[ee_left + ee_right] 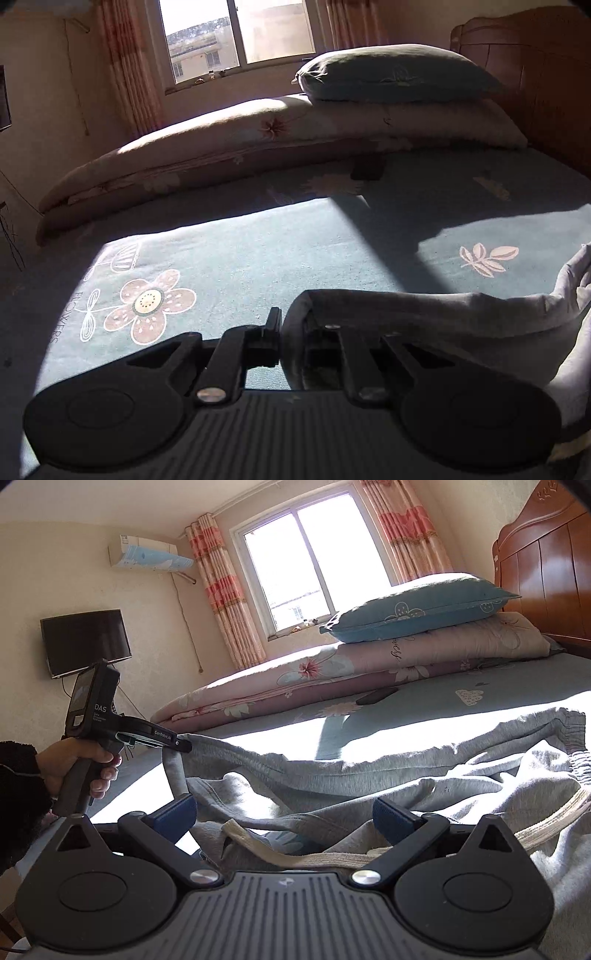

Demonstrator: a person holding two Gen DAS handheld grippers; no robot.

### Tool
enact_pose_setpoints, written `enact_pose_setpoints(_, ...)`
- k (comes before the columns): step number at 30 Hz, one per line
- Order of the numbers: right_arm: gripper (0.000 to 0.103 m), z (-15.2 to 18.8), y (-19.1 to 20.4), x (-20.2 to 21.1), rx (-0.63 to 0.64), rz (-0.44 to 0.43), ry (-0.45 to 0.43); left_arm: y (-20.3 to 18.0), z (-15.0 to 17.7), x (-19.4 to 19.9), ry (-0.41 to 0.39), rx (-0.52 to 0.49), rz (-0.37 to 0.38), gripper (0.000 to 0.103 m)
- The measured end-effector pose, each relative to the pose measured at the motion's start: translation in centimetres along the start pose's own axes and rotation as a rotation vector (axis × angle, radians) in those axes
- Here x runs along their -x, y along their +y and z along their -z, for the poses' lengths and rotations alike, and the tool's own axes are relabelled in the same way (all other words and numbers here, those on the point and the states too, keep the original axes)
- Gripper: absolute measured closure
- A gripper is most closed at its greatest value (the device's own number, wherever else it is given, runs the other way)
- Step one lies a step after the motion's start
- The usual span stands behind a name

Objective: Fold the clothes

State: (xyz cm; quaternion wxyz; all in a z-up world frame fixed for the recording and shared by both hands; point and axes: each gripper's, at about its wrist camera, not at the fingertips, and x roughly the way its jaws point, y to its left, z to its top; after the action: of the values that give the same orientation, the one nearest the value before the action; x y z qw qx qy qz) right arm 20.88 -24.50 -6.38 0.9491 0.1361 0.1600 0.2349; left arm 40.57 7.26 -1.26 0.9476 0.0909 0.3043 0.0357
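Grey sweatpants half-lifted, fold unfinished

The right gripper (284,818) hovered with fingers wide over the rumpled grey sweatpants (369,775) on the bed (517,686); the left gripper (284,341) pinched a corner of them and held it up; the cloth lay creased, not squared, so most folding seemed left

Left gripper (184,745): black pistol-grip body, white "DAS" lettering
Right gripper (284,818): black linkage arms, silver pivot screws, blue finger pads (177,814), ribbed grey base
Sleeve (18,775): dark, fuzzy
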Motion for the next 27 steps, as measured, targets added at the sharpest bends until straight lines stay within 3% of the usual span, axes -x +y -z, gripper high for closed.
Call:
enact_pose_setpoints(3, 0.000, 1.0, -1.0, 0.3, -0.039, -0.037, -0.029, 0.4, -1.8, -1.7, -0.005, -0.008, -0.032, 0.094)
enact_pose_setpoints(11, 0.000, 1.6, -2.9, 0.6, -0.118, -0.037, -0.028, -0.6, -6.8, -6.9, -0.001, -0.024, -0.094, 0.094)
enact_pose_setpoints(22, 0.000, 1.4, -4.3, 0.8, -0.149, 0.027, -0.056, -2.6, -11.3, -12.3, -0.016, -0.030, -0.183, 0.093)
enact_pose_setpoints(25, 0.000, 1.4, -4.3, 0.7, -0.149, 0.022, -0.047, -3.3, -10.8, -14.3, 0.010, -0.038, -0.211, 0.084)
enact_pose_setpoints(27, 0.000, 1.4, -4.1, 0.6, -0.136, 0.018, -0.039, -3.8, -9.7, -15.5, 0.038, -0.059, -0.227, 0.084)
